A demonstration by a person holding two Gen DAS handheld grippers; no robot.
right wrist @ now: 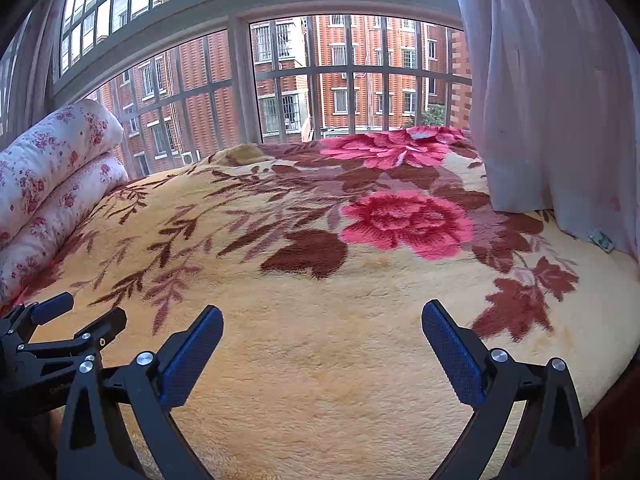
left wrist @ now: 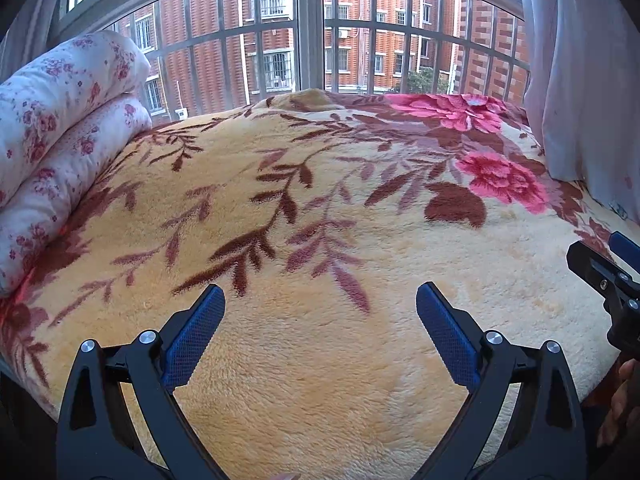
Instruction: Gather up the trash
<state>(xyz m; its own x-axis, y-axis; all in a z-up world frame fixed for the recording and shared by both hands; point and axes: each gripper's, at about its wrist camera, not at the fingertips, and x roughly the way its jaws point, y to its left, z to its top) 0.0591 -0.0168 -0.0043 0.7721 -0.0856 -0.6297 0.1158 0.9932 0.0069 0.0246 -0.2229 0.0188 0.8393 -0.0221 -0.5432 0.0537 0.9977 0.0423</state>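
Observation:
A small crumpled wrapper (right wrist: pixel 601 239) lies on the blanket at the right, at the foot of the curtain; it also shows in the left wrist view (left wrist: pixel 619 210). A pale scrap (right wrist: pixel 424 133) lies on the pink flower at the far end of the bed, also in the left wrist view (left wrist: pixel 476 101). My left gripper (left wrist: pixel 320 296) is open and empty above the near part of the blanket. My right gripper (right wrist: pixel 322 312) is open and empty, level with it. Each gripper shows at the edge of the other's view.
The bed is covered by a yellow floral blanket (left wrist: pixel 320 220). A folded white floral quilt (left wrist: pixel 60 128) lies at the left. A barred window (right wrist: pixel 340 80) stands behind the bed. A sheer curtain (right wrist: pixel 552 100) hangs at the right.

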